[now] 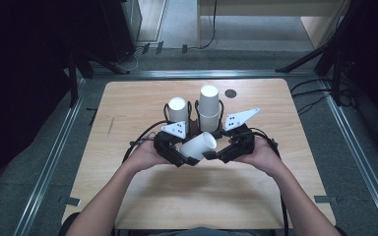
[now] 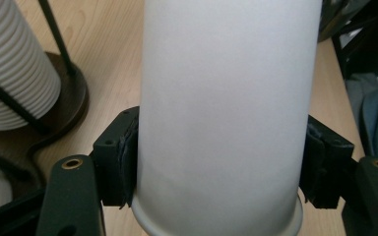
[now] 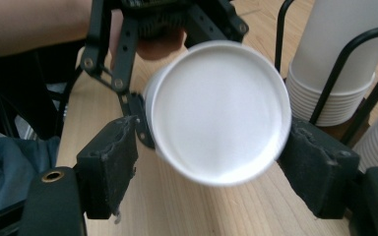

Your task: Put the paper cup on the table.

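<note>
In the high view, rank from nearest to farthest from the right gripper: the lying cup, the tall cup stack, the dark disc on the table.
1. Lying cup, at the right gripper, just left of it.
2. Tall cup stack, behind it in the rack.
3. Dark disc, far edge of the table.

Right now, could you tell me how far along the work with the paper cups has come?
One white cup is out of the stacks, held sideways between both grippers. The left gripper clamps its wall; the right gripper brackets its bottom end. Both rack stacks remain; it belongs to neither yet.
</note>
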